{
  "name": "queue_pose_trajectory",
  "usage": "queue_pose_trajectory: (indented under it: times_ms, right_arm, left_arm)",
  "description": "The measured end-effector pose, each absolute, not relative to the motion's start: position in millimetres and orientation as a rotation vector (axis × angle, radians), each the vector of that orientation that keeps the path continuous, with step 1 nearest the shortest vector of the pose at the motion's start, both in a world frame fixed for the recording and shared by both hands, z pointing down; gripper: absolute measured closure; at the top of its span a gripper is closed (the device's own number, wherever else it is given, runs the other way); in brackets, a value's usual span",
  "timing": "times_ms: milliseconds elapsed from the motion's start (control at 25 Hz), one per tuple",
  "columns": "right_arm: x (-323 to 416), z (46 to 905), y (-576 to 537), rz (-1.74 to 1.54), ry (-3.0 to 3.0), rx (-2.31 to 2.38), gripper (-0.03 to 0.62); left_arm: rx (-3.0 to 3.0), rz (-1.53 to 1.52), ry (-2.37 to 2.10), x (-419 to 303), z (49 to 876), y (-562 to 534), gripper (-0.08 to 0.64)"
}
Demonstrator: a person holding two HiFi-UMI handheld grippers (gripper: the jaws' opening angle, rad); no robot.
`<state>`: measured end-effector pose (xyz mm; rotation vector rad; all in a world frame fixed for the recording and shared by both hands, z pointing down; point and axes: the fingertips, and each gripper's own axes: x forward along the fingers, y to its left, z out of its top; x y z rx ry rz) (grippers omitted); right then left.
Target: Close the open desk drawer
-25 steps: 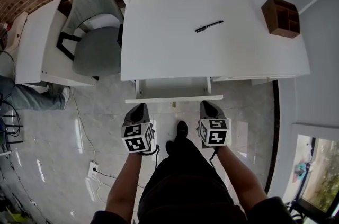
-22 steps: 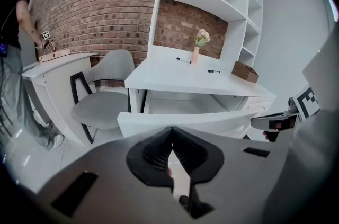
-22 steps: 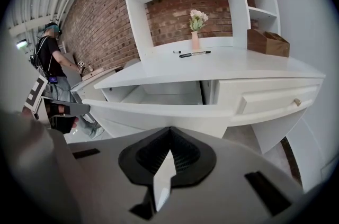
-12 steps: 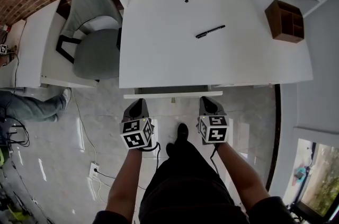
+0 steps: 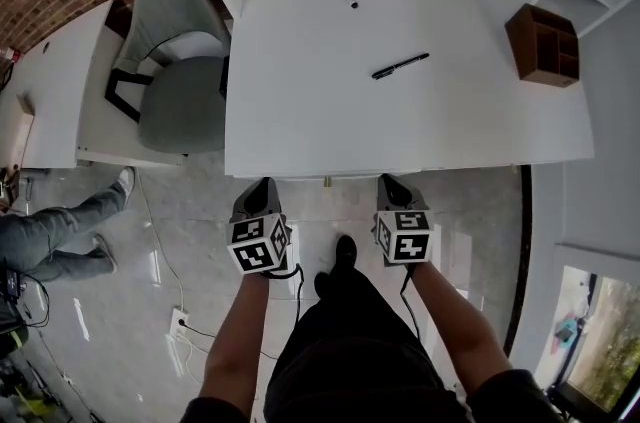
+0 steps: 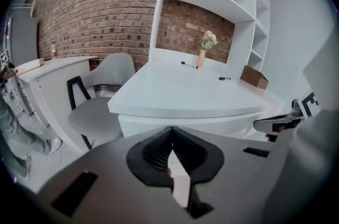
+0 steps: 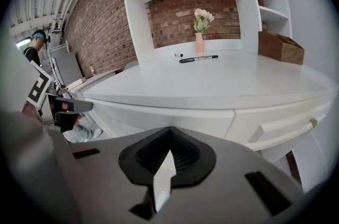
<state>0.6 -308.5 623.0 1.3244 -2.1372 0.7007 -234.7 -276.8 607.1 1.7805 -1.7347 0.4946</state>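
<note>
The flat white drawer sat pushed in, its front flush under the near edge of the white table. My left tongs and right tongs were both clenched on nothing, jaws pressed together, with their tips right at that drawer front, one toward each end. Farther back on the table lay a black marker pen and a brown wooden organiser box, well apart.

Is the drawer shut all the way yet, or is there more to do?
Looks done: the drawer front sits flush under the desk edge, with no gap showing. In hand: the left gripper and right gripper, both shut and empty, have their tips right by that front. Left: probably just backing them away.
</note>
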Motion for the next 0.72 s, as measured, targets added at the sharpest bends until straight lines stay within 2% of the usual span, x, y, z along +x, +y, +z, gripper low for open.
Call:
queue_pose_trajectory:
  times_ms: [720]
  right_arm:
    - [11.0,602.8,-309.1,0.649,-2.187,1.381,0.588]
  left_arm:
    - [1.864,0.464,-1.716,-224.0,582.4,-276.6,0.549]
